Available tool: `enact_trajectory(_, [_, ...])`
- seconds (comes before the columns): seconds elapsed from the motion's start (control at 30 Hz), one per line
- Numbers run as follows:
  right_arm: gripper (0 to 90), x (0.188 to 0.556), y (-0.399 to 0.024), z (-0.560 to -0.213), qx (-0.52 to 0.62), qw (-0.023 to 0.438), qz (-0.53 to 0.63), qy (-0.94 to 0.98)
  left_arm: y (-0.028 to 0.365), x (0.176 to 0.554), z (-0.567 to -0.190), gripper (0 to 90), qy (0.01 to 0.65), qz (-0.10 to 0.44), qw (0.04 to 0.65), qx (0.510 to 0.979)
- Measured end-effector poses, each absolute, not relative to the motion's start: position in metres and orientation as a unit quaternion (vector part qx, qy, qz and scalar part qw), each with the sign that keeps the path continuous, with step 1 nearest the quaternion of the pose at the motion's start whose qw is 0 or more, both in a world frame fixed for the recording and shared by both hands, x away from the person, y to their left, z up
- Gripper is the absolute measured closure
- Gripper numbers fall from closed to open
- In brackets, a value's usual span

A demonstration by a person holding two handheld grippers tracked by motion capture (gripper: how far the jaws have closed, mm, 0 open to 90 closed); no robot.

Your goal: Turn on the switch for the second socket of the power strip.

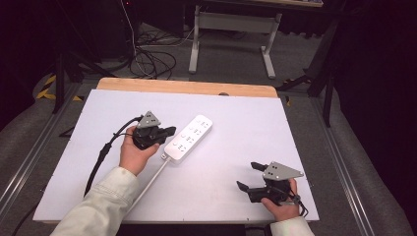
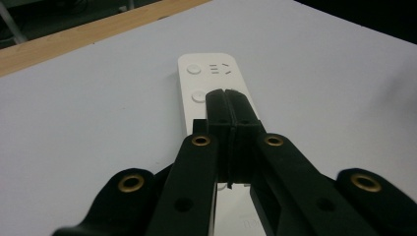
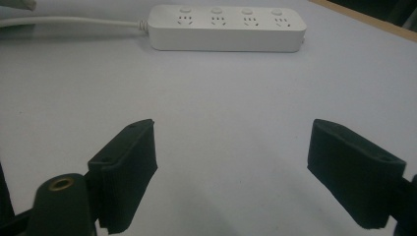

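Note:
A white power strip [image 1: 189, 138] lies slantwise near the middle of the white table, its cord [image 1: 150, 181] running toward the front edge. My left gripper [image 1: 169, 131] sits at the strip's left side, held by a hand in a pale sleeve. In the left gripper view the two black pads [image 2: 219, 115] are pressed together with nothing between them, hovering over the strip [image 2: 206, 73] near one of its round buttons. My right gripper [image 1: 249, 176] rests near the front right edge, jaws wide apart and empty [image 3: 231, 172]; the strip [image 3: 226, 27] lies well ahead of it.
The white tabletop [image 1: 236, 108] has a wooden strip [image 1: 187, 87] along its far edge. Beyond it stand a grey table frame [image 1: 231, 34] and loose cables [image 1: 152, 61] on the floor. Black cable [image 1: 101, 157] trails from the left gripper.

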State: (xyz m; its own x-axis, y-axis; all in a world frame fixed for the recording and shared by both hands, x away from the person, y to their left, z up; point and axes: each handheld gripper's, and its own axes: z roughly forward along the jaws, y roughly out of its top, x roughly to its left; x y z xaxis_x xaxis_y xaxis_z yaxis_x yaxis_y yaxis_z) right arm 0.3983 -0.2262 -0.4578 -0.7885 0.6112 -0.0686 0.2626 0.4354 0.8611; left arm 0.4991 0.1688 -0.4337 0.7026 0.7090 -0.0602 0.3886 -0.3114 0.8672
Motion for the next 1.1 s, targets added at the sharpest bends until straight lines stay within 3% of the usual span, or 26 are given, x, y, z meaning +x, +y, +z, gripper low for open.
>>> enact_trajectory(1.1, [19.0,0.398,-0.227,-0.459,0.26,0.187,0.461,0.827,0.142,0.533,-0.469,89.9,0.344,0.156,0.442,0.814])
